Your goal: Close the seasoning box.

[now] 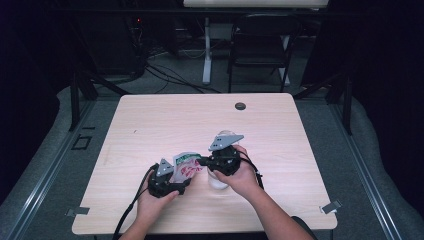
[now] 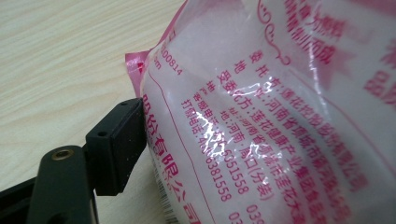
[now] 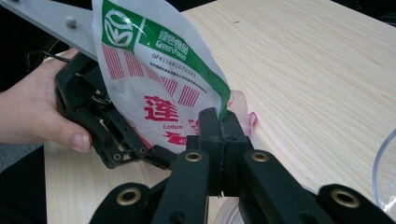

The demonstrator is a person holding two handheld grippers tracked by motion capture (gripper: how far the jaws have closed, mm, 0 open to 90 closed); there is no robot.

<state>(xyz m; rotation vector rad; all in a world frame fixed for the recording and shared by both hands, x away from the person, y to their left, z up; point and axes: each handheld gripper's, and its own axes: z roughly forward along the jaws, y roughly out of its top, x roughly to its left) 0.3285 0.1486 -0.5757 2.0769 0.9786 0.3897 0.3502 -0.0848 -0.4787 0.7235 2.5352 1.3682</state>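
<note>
A plastic bag (image 1: 186,167) printed in red, with a green band on top, is held upright over the near middle of the table between both grippers. My left gripper (image 1: 181,181) is shut on its lower part. In the left gripper view one black jaw presses the bag (image 2: 280,116) while the other is hidden behind it. My right gripper (image 3: 219,122) is shut on the bag's (image 3: 154,84) side edge just under the green band. In the high view that right gripper (image 1: 202,161) reaches in from the right.
A clear cup (image 1: 217,181) stands on the wooden table (image 1: 165,120) under the right hand, its rim (image 3: 386,172) beside the right jaws. A black grommet (image 1: 240,106) sits near the far edge. A folding chair (image 1: 262,45) stands beyond the table.
</note>
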